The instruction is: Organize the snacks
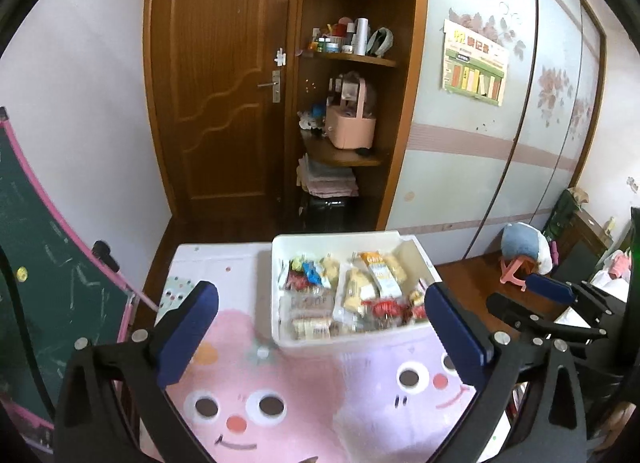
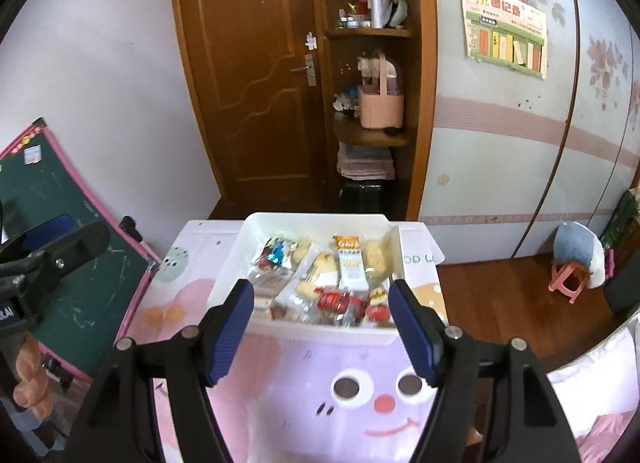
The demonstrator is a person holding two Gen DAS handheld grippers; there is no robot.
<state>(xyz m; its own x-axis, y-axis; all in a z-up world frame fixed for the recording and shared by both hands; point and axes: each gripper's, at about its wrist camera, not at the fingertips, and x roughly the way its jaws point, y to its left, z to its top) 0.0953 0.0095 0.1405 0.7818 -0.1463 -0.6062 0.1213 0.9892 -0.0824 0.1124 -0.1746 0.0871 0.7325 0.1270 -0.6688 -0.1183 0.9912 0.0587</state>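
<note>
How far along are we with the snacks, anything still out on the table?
Looks nearly done: wrapped snacks lie inside the white plastic bin on the pink cartoon tablecloth, and none show loose on it. Nothing in hand: left gripper and right gripper are both open and empty. What remains, if anything, is unclear.

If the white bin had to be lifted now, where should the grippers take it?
Probably by the bin's two short side walls, one gripper from each side. Its near rim is a thin upright lip open to both, and packets fill the inside, so pads should close on the wall, not reach in.
</note>
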